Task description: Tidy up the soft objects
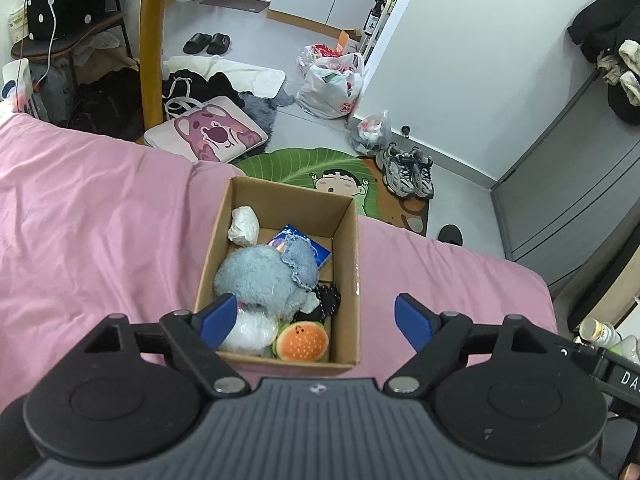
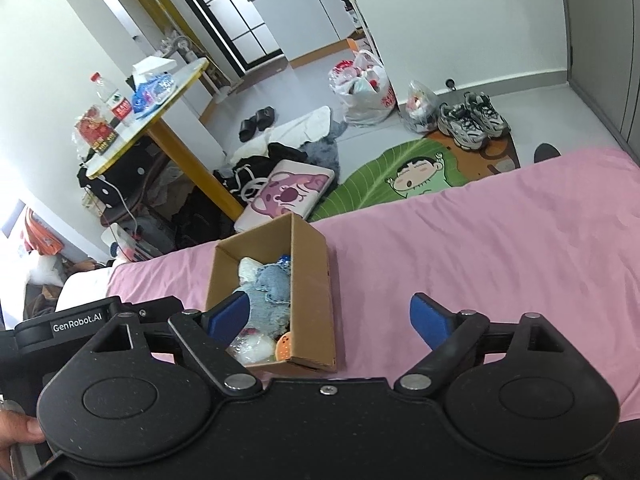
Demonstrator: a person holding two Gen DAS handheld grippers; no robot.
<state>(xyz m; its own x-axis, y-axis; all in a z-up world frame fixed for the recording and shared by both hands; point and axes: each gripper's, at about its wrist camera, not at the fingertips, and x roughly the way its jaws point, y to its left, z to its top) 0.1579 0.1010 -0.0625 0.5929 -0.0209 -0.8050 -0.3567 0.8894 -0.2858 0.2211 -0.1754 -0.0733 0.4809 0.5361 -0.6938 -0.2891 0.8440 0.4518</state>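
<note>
An open cardboard box (image 1: 347, 248) (image 2: 310, 280) sits on the pink bed sheet (image 1: 100, 220) (image 2: 500, 240). Inside lie a grey-blue plush (image 1: 254, 276) (image 2: 264, 300), a denim piece (image 1: 300, 260), a white wad (image 1: 245, 224), a blue packet (image 1: 320, 250), a black item (image 1: 328, 300), a clear bag of white stuffing (image 1: 252, 330) (image 2: 250, 346) and a burger plush (image 1: 301, 341) (image 2: 284, 346). My left gripper (image 1: 316, 320) hovers open above the box's near end, holding nothing. My right gripper (image 2: 330, 318) is open too, over the box's right wall.
Past the bed edge the floor holds a green cartoon mat (image 1: 320, 168), sneakers (image 1: 408, 170), plastic bags (image 1: 332, 80), a pink bear case (image 1: 208, 134), clothes and slippers (image 1: 206, 43). A yellow-legged table (image 1: 154, 40) stands at the left. Grey cabinets (image 1: 568, 200) are to the right.
</note>
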